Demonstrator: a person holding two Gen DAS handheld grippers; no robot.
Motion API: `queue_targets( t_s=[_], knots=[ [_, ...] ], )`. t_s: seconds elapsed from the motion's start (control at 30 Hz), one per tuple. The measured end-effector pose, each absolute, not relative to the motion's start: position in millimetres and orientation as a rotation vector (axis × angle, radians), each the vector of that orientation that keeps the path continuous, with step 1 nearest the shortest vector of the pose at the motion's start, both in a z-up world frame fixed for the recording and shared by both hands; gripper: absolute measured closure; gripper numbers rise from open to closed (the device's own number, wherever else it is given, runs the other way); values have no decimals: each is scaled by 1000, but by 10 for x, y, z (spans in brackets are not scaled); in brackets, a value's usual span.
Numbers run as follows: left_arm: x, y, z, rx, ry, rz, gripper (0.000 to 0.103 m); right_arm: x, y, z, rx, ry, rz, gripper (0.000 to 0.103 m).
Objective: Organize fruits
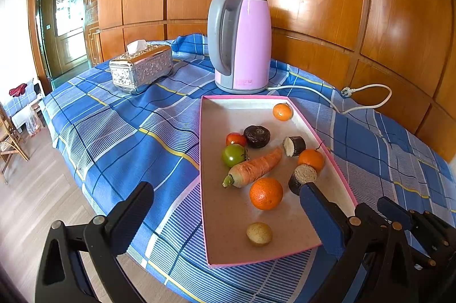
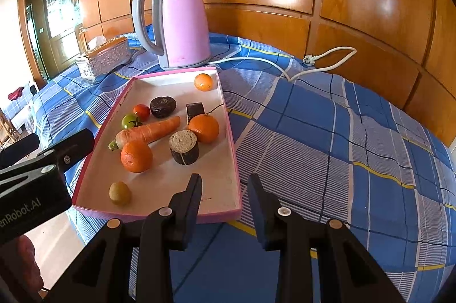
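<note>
Fruit lies loose in the tray [image 1: 245, 260] in your left view, all of it inside the pink rim; whether that is a sorted end or a jumble awaiting sorting, this scene fits both; oranges [image 1: 266, 193] sit apart near, right and far, tomatoes [image 1: 234, 155] touch at the left, the carrot [image 1: 253, 167] lies slantwise between; skins look smooth and round, the carrot ridged and tapered, the dark chunks [image 1: 302, 178] cylindrical with pale, grainy cut faces; your left gripper [image 1: 225, 214] hangs over the near end, jaws spread wide, holding nothing.

Right view, same spread; the tray [image 2: 222, 213] is shallow, matte and card-like on a soft checked cloth [image 2: 342, 146]; a small dull potato [image 2: 120, 192] sits near left; a glossy pink kettle [image 2: 182, 21] stands just beyond the far rim; your right gripper [image 2: 225, 186] straddles the near right corner, jaws parted and empty.
</note>
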State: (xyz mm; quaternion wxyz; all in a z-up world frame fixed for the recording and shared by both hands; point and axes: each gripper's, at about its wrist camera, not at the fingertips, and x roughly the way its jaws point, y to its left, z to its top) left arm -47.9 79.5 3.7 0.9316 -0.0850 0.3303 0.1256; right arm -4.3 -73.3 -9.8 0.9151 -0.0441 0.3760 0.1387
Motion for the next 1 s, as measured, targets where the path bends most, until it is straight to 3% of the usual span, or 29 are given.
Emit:
queue_targets(
  t_s=[1.0],
  knots=[
    [-488,789,32,-183,675,249,1,-35,-729,-114,-87,776,292,70]
  ],
)
